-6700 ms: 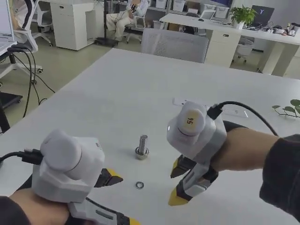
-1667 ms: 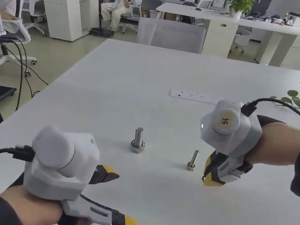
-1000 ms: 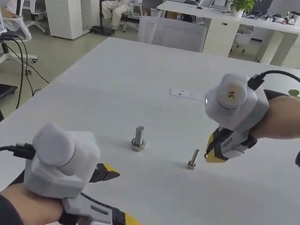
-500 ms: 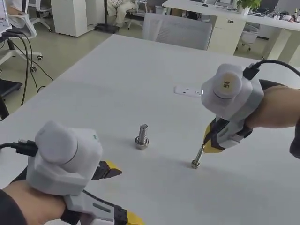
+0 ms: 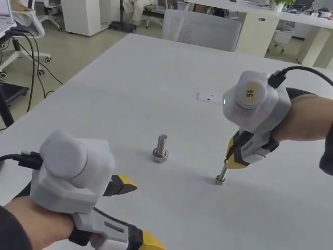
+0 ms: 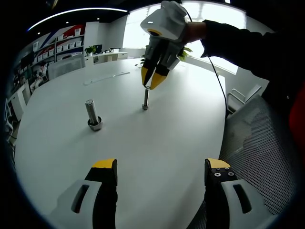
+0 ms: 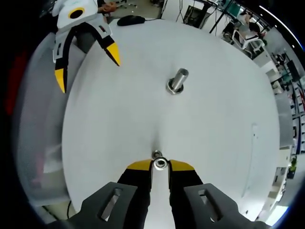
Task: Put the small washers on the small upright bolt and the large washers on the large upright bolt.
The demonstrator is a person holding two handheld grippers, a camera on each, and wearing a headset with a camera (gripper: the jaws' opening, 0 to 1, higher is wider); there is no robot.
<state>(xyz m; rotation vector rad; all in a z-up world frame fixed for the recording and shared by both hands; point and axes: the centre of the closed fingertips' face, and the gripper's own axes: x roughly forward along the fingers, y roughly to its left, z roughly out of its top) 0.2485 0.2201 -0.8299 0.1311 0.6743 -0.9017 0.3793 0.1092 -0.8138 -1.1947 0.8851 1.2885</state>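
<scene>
The small upright bolt [image 5: 221, 175] stands on the white table, right of the large upright bolt [image 5: 161, 148]. My right gripper [image 5: 234, 162] hangs tips-down right at the small bolt's top, shut on a small washer [image 7: 160, 163]; in the right gripper view the ring sits between the yellow tips [image 7: 160, 165], directly over the bolt. The left gripper view shows the right gripper [image 6: 152, 82] touching the small bolt [image 6: 145, 99], with the large bolt [image 6: 93, 114] to its left. My left gripper [image 5: 139, 213] is open near the table's near edge, holding nothing; its jaws [image 6: 159, 167] stand wide apart.
A white power strip [image 5: 208, 97] lies farther back on the table [image 5: 130, 78]. A grey chair [image 5: 200, 30] stands at the table's far edge. Desks and office chairs fill the room beyond.
My right gripper has come down and left from beside the small bolt onto its top over the last second. The left gripper has stayed put. The head camera has shifted slightly.
</scene>
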